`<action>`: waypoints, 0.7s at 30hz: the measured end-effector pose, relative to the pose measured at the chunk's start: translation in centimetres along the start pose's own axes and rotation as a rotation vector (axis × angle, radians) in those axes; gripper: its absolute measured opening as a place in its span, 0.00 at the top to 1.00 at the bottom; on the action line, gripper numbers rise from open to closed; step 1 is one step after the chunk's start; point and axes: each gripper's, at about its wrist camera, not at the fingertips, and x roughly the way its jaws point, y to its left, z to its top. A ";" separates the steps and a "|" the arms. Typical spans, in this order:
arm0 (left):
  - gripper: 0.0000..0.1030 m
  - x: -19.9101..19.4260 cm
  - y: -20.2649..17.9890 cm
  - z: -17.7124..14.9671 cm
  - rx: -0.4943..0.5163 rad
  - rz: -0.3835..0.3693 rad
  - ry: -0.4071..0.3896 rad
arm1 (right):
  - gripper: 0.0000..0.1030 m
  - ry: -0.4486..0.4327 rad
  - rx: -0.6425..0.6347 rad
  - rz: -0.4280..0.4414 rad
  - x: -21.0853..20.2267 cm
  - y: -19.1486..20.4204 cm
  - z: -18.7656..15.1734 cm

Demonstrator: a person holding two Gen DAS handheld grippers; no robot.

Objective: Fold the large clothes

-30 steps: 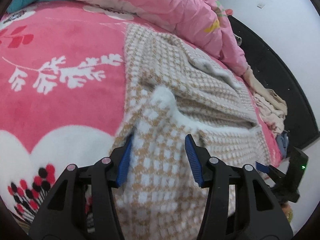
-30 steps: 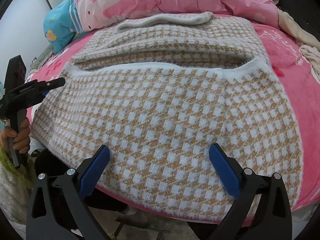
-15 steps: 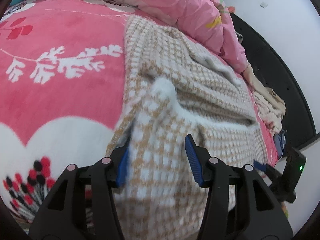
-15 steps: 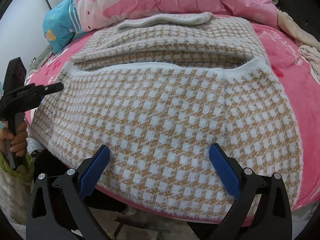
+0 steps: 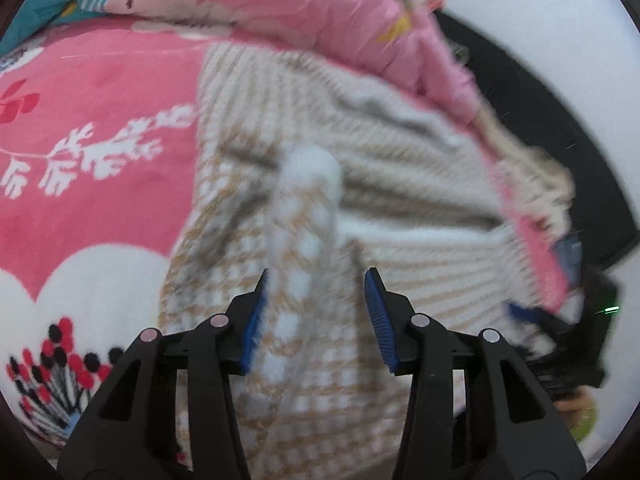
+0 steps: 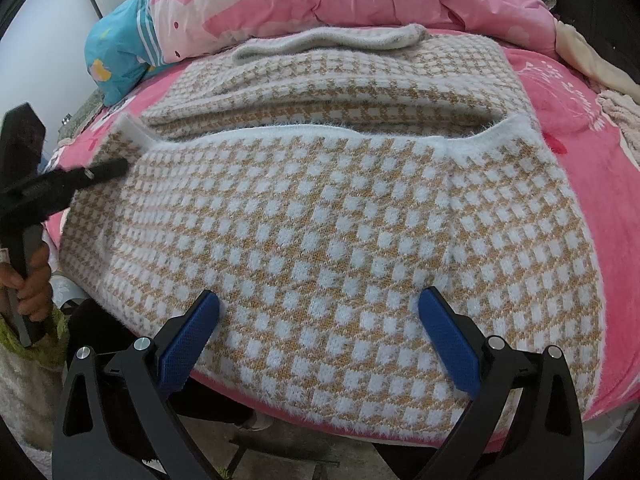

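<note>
Left wrist view blurs the sweater (image 5: 304, 216) between the parted left hand-held gripper (image 5: 316, 316); right hand-held gripper (image 6: 320, 332) wide.

Black frames, blue ribbed fingers (image 6: 188, 340), silver screws; bare-skinned hand (image 6: 34, 286).

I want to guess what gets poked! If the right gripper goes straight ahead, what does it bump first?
Probably the checked sweater spread on the pink blanket. The open right gripper points right at it; how far off is unclear.
</note>
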 end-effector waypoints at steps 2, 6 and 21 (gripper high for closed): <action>0.58 0.4 -0.1 -0.3 0.012 0.038 0.013 | 0.06 -0.001 0.000 -0.001 0.0 0.0 0.1; 0.58 0.5 -1.3 -0.5 0.049 0.107 0.012 | 0.06 0.001 -0.001 0.001 0.1 -0.1 0.0; 0.58 0.9 -3.4 -1.1 0.086 0.268 -0.013 | 0.06 0.000 -0.001 0.001 0.0 0.0 0.0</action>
